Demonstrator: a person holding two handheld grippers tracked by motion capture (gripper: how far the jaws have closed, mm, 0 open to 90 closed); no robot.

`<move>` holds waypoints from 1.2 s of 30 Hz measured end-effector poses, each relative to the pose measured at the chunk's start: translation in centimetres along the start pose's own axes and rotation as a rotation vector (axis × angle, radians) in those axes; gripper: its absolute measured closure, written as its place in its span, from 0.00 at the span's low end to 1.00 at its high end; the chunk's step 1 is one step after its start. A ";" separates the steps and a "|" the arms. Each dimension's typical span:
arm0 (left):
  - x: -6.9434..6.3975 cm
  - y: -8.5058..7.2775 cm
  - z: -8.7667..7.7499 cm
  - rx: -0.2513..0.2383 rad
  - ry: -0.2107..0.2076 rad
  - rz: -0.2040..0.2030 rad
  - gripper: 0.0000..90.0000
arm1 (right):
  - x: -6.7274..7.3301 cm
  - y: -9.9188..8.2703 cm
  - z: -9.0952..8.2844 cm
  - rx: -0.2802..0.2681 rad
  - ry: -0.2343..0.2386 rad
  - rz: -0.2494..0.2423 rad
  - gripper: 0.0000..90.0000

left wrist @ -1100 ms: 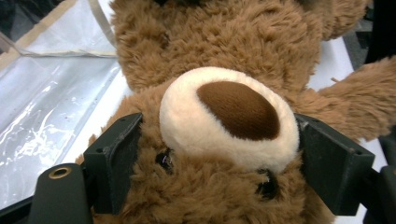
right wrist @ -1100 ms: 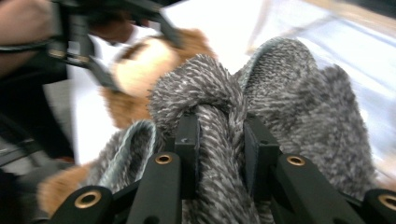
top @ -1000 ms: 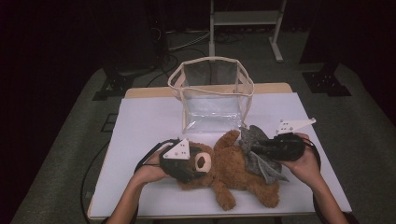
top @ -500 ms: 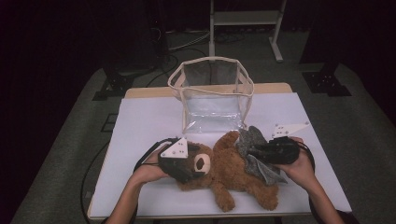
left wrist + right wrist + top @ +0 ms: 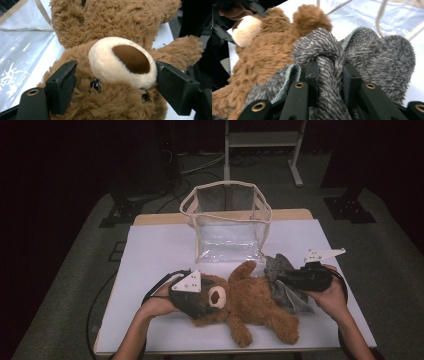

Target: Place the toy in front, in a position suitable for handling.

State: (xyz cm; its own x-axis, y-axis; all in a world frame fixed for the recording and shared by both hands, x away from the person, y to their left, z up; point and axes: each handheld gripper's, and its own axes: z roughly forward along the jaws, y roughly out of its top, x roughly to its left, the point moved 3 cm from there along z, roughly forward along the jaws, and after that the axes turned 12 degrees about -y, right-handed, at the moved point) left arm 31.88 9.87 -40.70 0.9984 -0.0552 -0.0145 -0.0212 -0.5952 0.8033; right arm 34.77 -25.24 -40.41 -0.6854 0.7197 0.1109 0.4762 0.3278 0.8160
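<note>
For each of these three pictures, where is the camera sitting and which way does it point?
High view: above the person's side, looking forward and down on the table, teddy bear, clear bag; both forearms show.
Left gripper view: on the left gripper, looking along its jaws at the bear's head; both jaws show.
Right gripper view: on the right gripper, facing the grey cloth pinched between its jaws.
All three share the bear.

One brown teddy bear (image 5: 250,302), one grey fleece cloth (image 5: 285,280) and one clear plastic bag (image 5: 227,222) are counted on the surface, with two hand-held grippers seen
</note>
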 end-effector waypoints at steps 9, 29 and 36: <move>0.0 0.0 0.0 0.001 -0.008 0.005 0.25 | 2.8 1.8 -0.5 -0.065 0.092 -0.031 0.78; 0.4 -0.3 -0.4 -0.030 0.000 -0.023 0.37 | 6.6 7.1 0.1 -0.033 0.169 -0.186 0.79; 0.1 -0.2 -0.3 -0.010 0.002 -0.005 0.37 | 8.8 8.7 6.6 0.175 0.136 -0.310 0.79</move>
State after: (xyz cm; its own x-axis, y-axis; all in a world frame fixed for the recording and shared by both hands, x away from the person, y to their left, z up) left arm 31.96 10.18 -40.67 0.9986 -0.0508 -0.0179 -0.0153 -0.5871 0.8094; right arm 36.51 -11.98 -36.03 -0.8730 0.4859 -0.0416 0.3137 0.6248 0.7150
